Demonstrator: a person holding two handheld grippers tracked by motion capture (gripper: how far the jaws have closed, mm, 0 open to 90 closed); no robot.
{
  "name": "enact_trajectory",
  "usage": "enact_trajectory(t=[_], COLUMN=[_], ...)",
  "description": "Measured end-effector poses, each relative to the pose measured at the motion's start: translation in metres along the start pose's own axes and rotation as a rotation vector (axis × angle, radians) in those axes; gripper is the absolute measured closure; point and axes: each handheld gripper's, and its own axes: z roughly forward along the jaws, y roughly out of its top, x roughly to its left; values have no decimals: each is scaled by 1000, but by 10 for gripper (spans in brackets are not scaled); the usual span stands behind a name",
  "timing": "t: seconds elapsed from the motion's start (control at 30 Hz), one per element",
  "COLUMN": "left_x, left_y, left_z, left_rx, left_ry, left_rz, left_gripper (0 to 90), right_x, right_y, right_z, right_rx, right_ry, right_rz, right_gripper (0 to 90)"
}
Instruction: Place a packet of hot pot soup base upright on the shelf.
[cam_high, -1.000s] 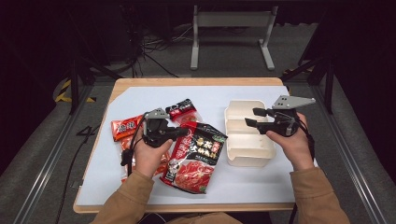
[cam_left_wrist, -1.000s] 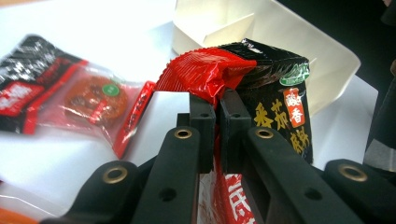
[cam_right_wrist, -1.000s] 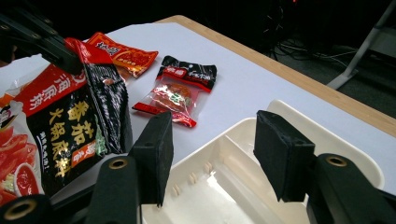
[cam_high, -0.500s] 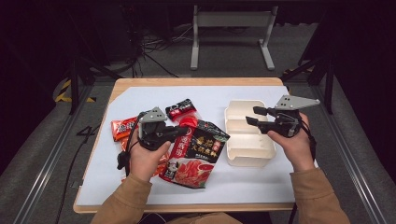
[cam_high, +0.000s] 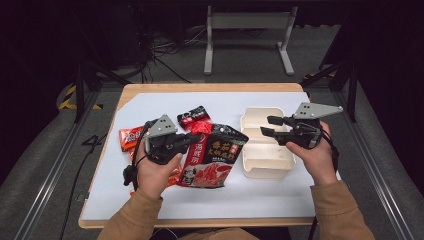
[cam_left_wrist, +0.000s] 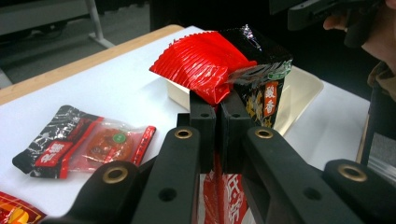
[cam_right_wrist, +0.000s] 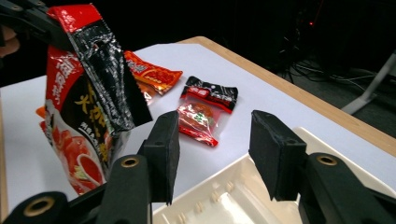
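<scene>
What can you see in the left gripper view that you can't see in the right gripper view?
The left gripper view alone shows the left gripper shut on the big bag's red top edge. The right gripper view alone shows the right gripper open, with nothing between its pads, and an orange packet. Both show the big bag, the small black-and-red packet and the white box.

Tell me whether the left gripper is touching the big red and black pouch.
Touching. In the left gripper view, the left gripper has both jaws pressed together on the crimped red top edge of the big red and black pouch, with no gap.
</scene>
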Motion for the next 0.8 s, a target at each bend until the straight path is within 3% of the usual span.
enact_trajectory(t=[0.27,0.33,0.4,0.8], left_x=[0,1,2,0], left_y=[1,2,2,3], left_z=[-9,-12,-14,-18], left_rx=[-60,-75,-89,-141], left_ry=[34,39,40,34], left_rz=[-2,-6,-8,-12], left_gripper=[868,868,868,867], right_x=[5,10,15,37], right_y=[4,7,10,17], right_z=[1,2,4,27], right_rx=[-19,-39,-45,-39], right_ry=[62,113,133,180], right_rz=[11,15,10,-13], right_gripper=[446,410,389,338])
